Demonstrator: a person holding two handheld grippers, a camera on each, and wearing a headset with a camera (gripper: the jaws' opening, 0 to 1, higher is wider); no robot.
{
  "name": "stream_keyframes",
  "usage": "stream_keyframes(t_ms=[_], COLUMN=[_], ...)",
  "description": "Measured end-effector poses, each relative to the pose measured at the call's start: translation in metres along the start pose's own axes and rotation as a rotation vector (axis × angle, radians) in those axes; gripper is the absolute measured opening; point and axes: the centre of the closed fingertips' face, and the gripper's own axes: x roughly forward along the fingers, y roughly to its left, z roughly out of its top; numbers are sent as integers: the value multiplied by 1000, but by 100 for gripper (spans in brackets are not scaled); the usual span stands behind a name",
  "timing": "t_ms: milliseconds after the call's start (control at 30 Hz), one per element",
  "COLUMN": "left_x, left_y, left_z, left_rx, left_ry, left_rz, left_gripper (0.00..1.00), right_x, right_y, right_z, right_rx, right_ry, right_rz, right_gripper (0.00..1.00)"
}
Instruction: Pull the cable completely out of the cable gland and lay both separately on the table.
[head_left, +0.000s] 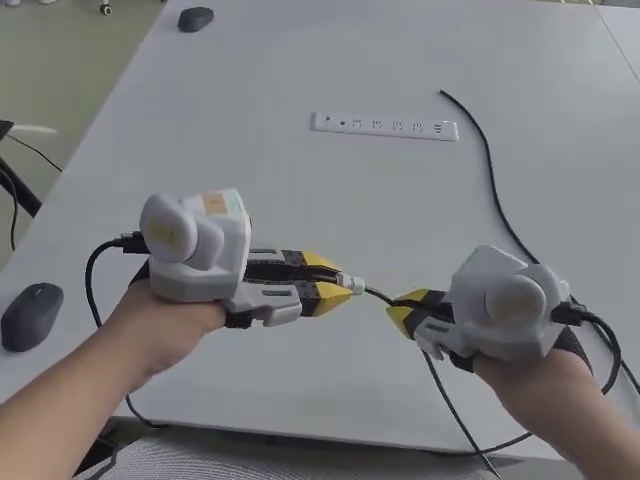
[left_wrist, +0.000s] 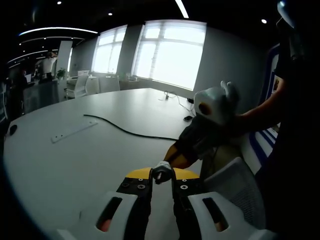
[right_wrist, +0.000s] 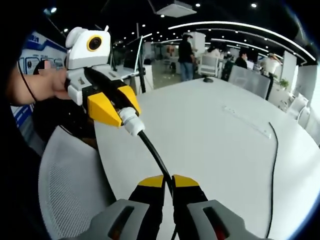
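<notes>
Left hand-held gripper (head_left: 335, 285), jaws narrowed onto the cable gland (head_left: 352, 285), which it holds only at the jaw tips. Just right of it, the right hand-held gripper (head_left: 405, 308) is clamped on the black cable (head_left: 378, 295), a short bare stretch away from the gland. The cable sits inside the gland; nothing is separated yet. You hold both parts in the air above the near edge of the tabletop (head_left: 300, 200).

Judged hazards:
- **Slip:** the thin, smooth cable may slide through your right jaws if you pull harder than the pinch holds.
- **Twist-out:** the gland, gripped at its end, may pivot out of your left jaws if you pull off its axis.
- **Release jerk:** when the cable comes free, your hands may fly apart and fling either part.
- **Drop:** this close to the near edge, a lost part would likely leave the tabletop.
- **Drag:** the cable's slack hangs over the near edge and may pull it off once laid down.

Far off lies a power strip (head_left: 385, 126).
</notes>
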Motion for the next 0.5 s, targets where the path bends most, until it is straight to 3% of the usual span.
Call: stream_keyframes(t_ms=[133, 500], left_x=[1, 1], left_y=[0, 0], left_z=[-1, 1], left_rx=[-3, -14], left_ry=[2, -5], left_rz=[2, 8], left_gripper=[15, 15], right_x=[-1, -9], right_y=[-5, -16], right_z=[-12, -33], right_rx=[114, 235], right_ry=[9, 12], right_rz=[8, -11], right_gripper=[0, 0])
